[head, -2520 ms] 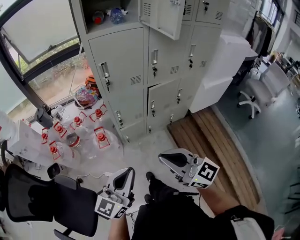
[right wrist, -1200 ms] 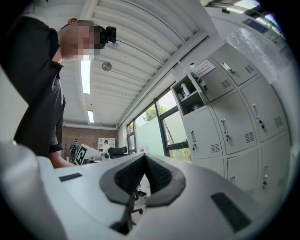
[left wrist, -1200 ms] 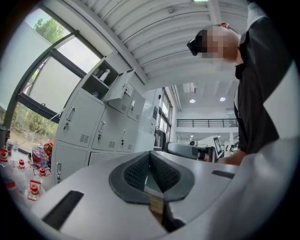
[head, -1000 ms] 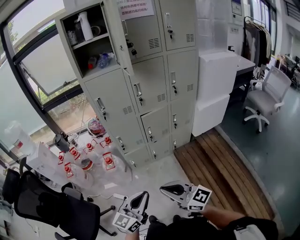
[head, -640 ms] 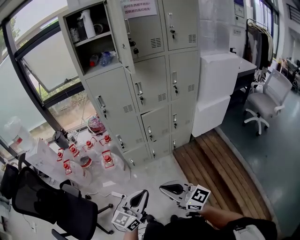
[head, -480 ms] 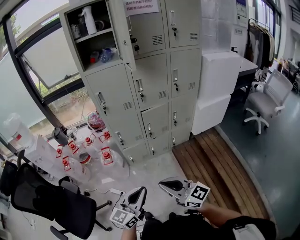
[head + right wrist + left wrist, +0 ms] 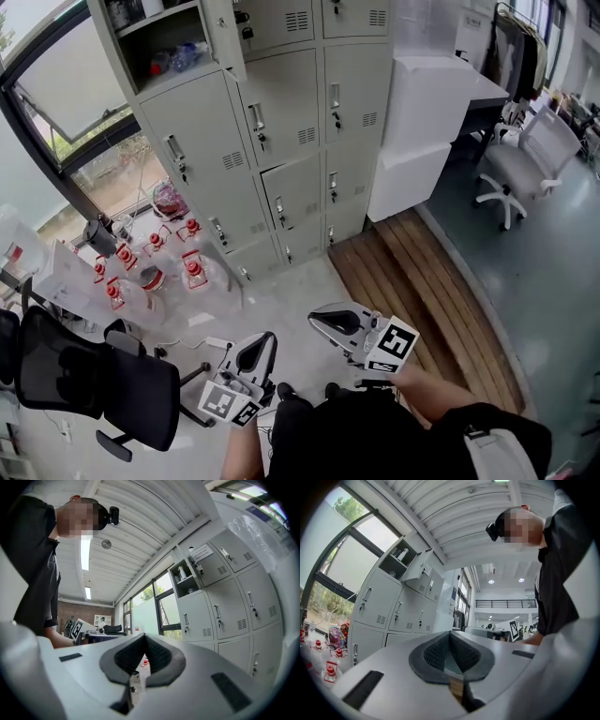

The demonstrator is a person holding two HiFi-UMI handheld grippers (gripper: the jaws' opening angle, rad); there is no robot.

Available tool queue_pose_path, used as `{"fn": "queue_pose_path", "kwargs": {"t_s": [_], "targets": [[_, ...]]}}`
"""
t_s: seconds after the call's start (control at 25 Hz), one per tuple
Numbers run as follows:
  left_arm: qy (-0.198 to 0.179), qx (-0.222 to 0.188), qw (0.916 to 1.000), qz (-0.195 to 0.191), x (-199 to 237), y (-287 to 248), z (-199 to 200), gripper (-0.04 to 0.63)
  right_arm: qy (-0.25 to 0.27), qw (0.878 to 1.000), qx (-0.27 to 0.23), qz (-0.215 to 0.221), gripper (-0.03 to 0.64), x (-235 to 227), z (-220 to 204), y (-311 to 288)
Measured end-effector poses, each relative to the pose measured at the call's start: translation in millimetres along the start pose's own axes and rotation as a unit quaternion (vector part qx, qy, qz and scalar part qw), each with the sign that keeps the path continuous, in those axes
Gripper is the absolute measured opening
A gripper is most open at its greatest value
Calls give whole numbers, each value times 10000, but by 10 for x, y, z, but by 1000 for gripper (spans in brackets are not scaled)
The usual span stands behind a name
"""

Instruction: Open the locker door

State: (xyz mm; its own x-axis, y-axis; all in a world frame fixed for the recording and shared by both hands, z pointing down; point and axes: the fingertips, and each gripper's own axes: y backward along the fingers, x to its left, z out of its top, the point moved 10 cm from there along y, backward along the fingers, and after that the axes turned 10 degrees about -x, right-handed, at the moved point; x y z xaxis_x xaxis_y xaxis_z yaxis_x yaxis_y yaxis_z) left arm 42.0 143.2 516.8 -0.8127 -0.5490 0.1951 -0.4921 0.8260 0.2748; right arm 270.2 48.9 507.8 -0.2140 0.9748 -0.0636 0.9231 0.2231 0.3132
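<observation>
Two grippers hang low in the head view, near the person's body and well apart from the lockers (image 7: 281, 122). The left gripper (image 7: 265, 339) has its jaws pressed together with nothing between them; in its own view the dark pads meet along a seam at the tip of the left gripper (image 7: 450, 635). The right gripper (image 7: 315, 320) is likewise pressed together and empty, and in its own view the pads of the right gripper (image 7: 143, 640) meet at the tip. Both point toward the lockers across bare floor (image 7: 281, 300).

One door (image 7: 223, 37) in the upper row, at the left end of the bank, stands swung outward. Beside it the uncovered compartment (image 7: 159, 47) holds a few bottles on a shelf. Every other door in view is closed, each with a handle and a vent.

Several jugs (image 7: 192, 267) with red caps sit on the floor just left of the lockers, near the window. A black chair (image 7: 84, 375) stands at the lower left. White boxes (image 7: 422, 122) are stacked against the lockers' right side, with a wooden platform (image 7: 422, 281) in front of them.
</observation>
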Motion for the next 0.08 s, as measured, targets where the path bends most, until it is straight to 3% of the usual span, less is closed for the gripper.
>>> {"fn": "queue_pose_path", "kwargs": {"t_s": [0.08], "targets": [[-23, -3, 10000, 28, 17, -16, -20, 15, 10, 10000, -27, -1, 9, -46, -30, -1]]}}
